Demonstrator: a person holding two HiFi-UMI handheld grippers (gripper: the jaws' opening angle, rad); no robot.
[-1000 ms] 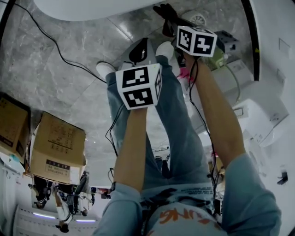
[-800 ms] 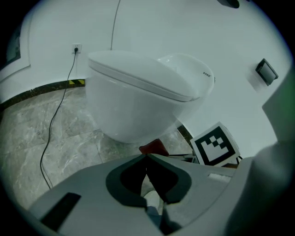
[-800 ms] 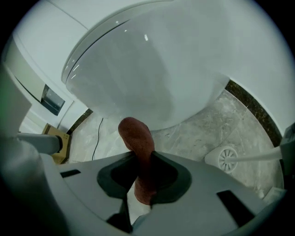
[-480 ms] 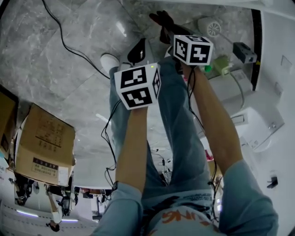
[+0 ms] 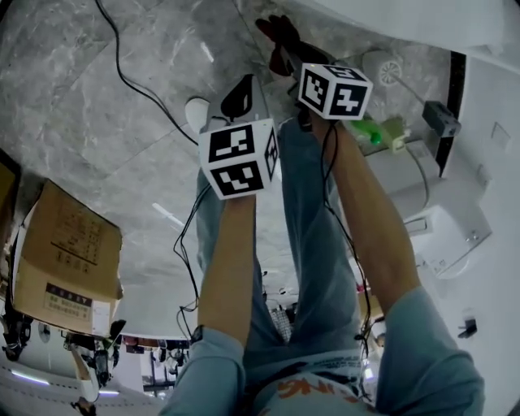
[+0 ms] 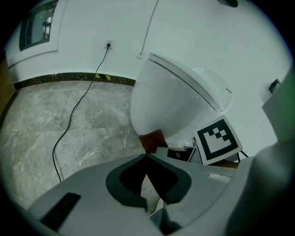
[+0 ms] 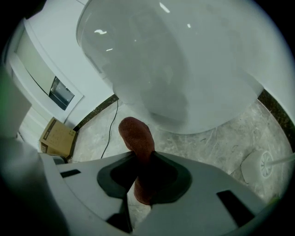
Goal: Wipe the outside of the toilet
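The white toilet point(image 7: 184, 60) fills the upper right gripper view, its bowl bulging over the marble floor. My right gripper point(image 7: 139, 156) is shut on a reddish-brown cloth point(image 7: 136, 136), whose free end sticks out just below the bowl without clearly touching it. In the head view the cloth point(image 5: 280, 36) looks dark, ahead of the right gripper point(image 5: 286, 50), with the toilet point(image 5: 422, 20) at the top right. My left gripper point(image 6: 147, 156) is shut and holds nothing. It faces the toilet point(image 6: 175, 99), the cloth point(image 6: 152, 139) and the right gripper's marker cube. In the head view, the left gripper point(image 5: 241, 91) is slightly behind the right.
A black cable point(image 5: 138, 81) crosses the grey marble floor to a wall socket point(image 6: 109, 44). A cardboard box point(image 5: 69, 260) stands at the left. A green bottle point(image 5: 375, 132), a round white brush stand point(image 5: 388, 70) and white fixtures crowd the right side. The person's legs are below the grippers.
The head view has shifted, so the boxes slid down and left and the toilet moved to the top right. Both grippers kept their relative places, the right still shut on the cloth.
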